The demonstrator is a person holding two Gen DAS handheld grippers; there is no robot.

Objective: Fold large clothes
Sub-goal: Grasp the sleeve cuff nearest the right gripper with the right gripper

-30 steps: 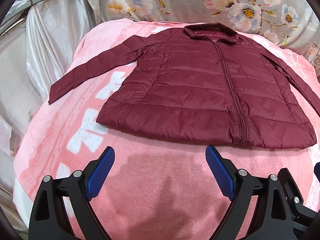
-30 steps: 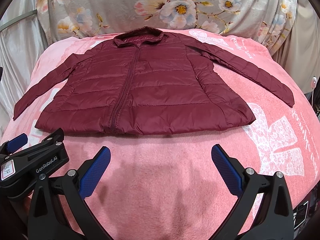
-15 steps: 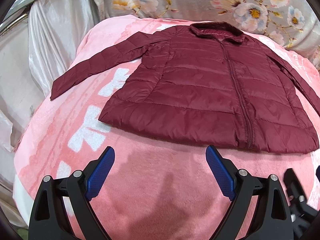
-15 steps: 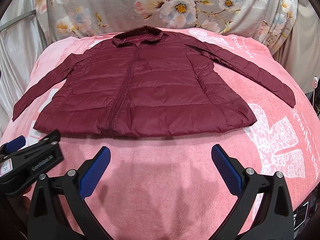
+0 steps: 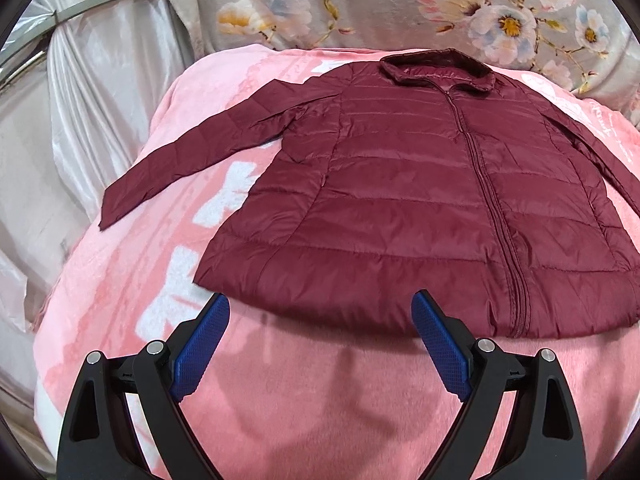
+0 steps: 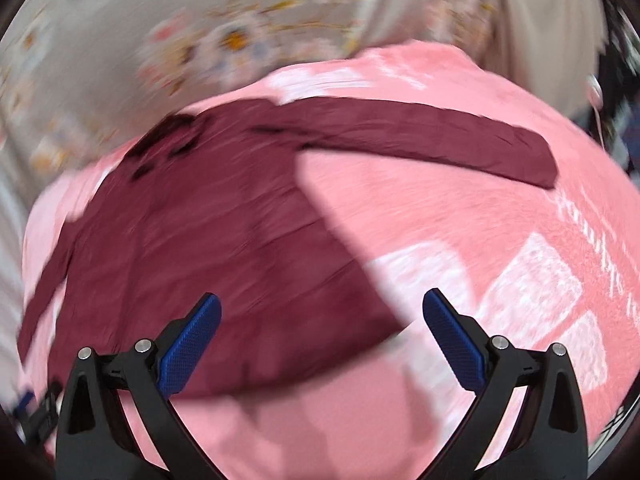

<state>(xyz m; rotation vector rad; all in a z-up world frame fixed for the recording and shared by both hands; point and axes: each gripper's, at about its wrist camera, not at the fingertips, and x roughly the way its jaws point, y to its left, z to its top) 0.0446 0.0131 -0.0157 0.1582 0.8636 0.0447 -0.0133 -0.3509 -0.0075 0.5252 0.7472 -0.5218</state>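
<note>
A maroon quilted jacket (image 5: 420, 200) lies flat and zipped on a pink blanket (image 5: 320, 400), collar at the far side, both sleeves spread out. Its left sleeve (image 5: 192, 160) runs toward the blanket's left edge. My left gripper (image 5: 320, 308) is open and empty, hovering at the jacket's near hem, left of the zipper. The right wrist view is blurred by motion: the jacket (image 6: 208, 248) fills the left half, its right sleeve (image 6: 420, 136) stretches to the right. My right gripper (image 6: 320, 312) is open and empty over the hem's right corner.
A floral grey fabric (image 5: 400, 4) backs the far side. Silvery satin drapes (image 5: 80, 120) hang at the left past the blanket's edge. White lettering patches (image 6: 540, 280) mark the blanket to the right. The left gripper's body (image 6: 36, 408) shows at the right view's lower left.
Both grippers have moved forward toward the jacket's hem. The right gripper has swung quickly to the right, toward the right hem corner and sleeve. Both stay open.
</note>
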